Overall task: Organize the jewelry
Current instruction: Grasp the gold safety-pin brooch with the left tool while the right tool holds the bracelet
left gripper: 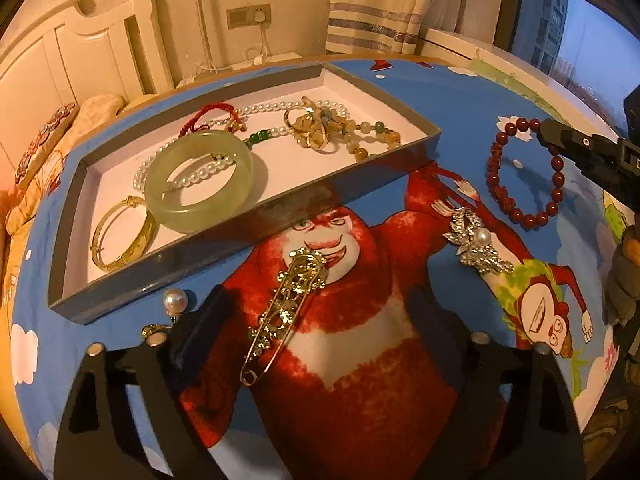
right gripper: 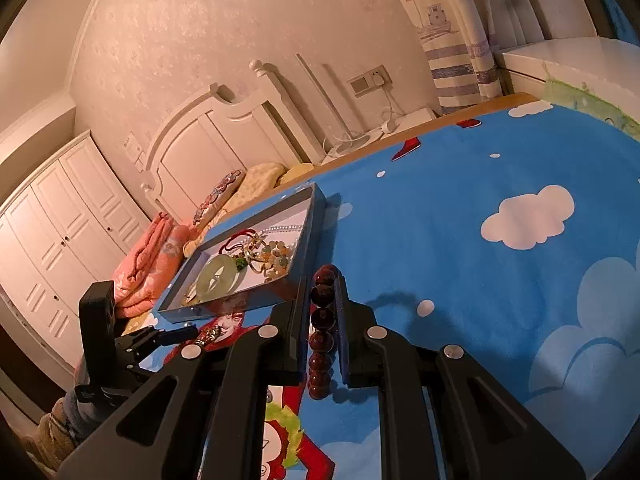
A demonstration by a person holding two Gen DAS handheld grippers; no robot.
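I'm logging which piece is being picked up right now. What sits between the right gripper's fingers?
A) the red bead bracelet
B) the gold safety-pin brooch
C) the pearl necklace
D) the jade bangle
A: in the right wrist view a run of the red bead bracelet sits between the fingers of the right gripper, while the left wrist view shows that gripper at the bracelet's edge on the blue cloth, outside the tray.

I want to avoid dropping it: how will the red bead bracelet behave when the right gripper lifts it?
The red bead bracelet will probably hang limp, since it is separate strung beads. The right gripper pinches only one side, so the free loop may swing. The round, glossy beads could slip or roll between the fingers.
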